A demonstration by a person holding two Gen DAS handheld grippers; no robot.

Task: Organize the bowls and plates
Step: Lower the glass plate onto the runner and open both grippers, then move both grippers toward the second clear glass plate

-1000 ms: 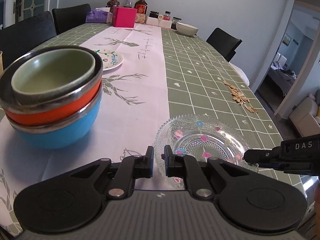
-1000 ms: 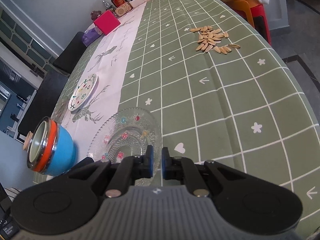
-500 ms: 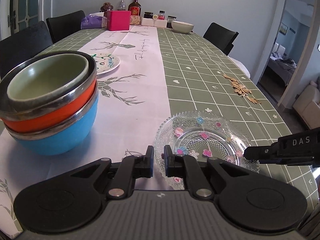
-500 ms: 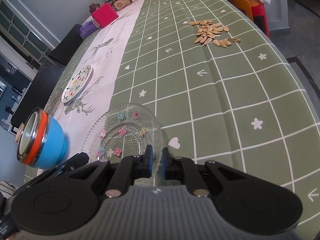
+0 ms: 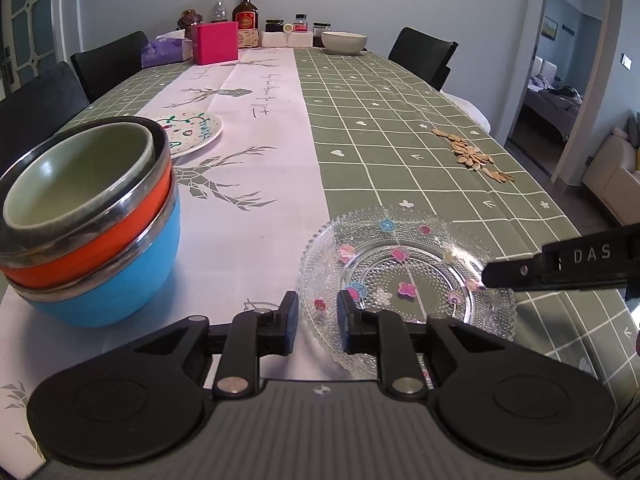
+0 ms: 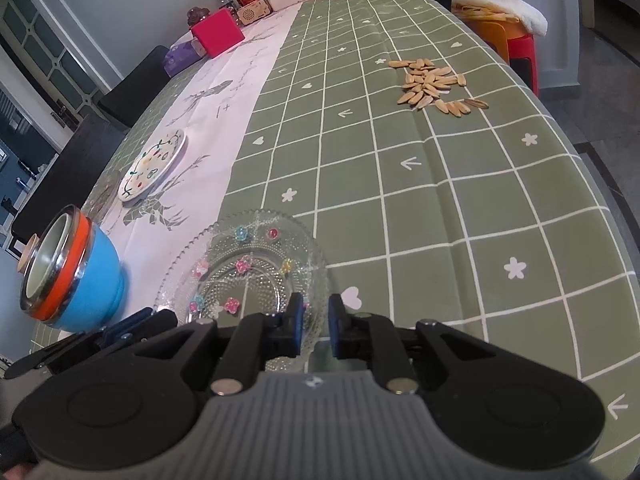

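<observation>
A clear glass plate (image 5: 404,276) with coloured flower dots lies on the green checked tablecloth; it also shows in the right wrist view (image 6: 248,268). My left gripper (image 5: 317,322) is slightly open at the plate's near left rim, holding nothing. My right gripper (image 6: 315,326) is slightly open with the plate's near right rim between its jaws; it shows from the side in the left wrist view (image 5: 486,278). A stack of three bowls, green in orange in blue (image 5: 92,224), stands to the left (image 6: 70,270). A white painted plate (image 5: 192,132) lies farther back (image 6: 154,166).
A pale bowl (image 5: 344,42), bottles, jars, a pink box (image 5: 214,42) and a tissue pack stand at the table's far end. A pile of seeds (image 6: 432,86) lies at the right. Black chairs line both sides. The table edge is close on the right.
Both grippers' jaws have opened a little wider. The left wrist view has levelled and drawn slightly closer to the glass plate. The right gripper stays at the plate's rim.
</observation>
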